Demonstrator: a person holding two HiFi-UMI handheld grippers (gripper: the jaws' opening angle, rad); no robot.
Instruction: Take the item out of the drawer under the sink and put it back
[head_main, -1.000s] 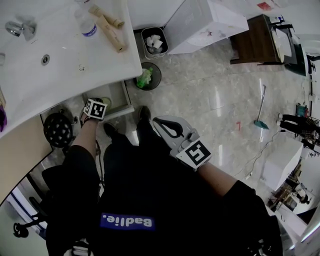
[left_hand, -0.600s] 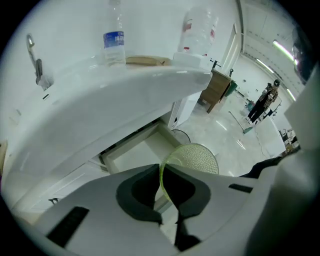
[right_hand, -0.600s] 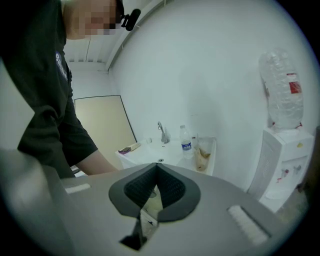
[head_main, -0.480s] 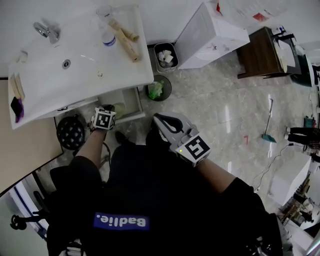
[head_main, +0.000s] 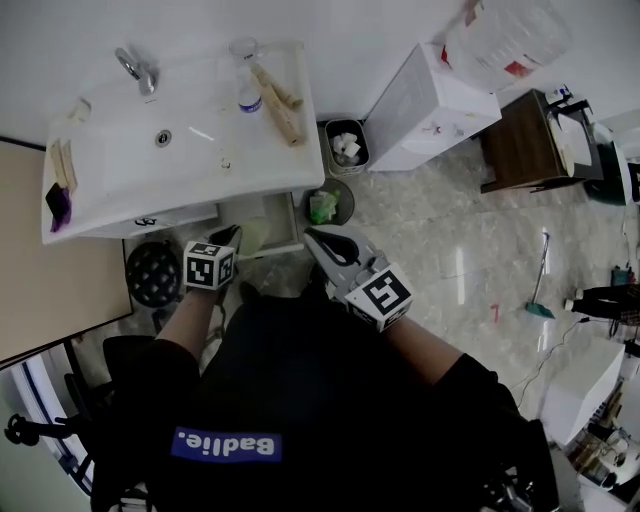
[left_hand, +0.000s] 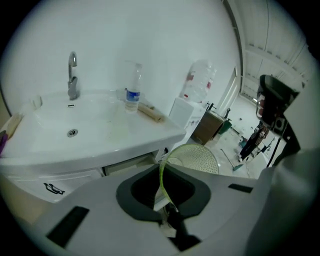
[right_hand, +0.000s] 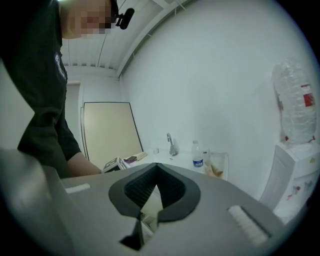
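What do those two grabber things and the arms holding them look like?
Both the left gripper and the right gripper are light grey, with dark ribbed pads inside the jaws. Each carries a white cube printed with black square markers. The person wears a black top with short sleeves.

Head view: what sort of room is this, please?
Probably a washroom or utility corner: a white sink with a tap, a water dispenser beside it, and a waste bin.
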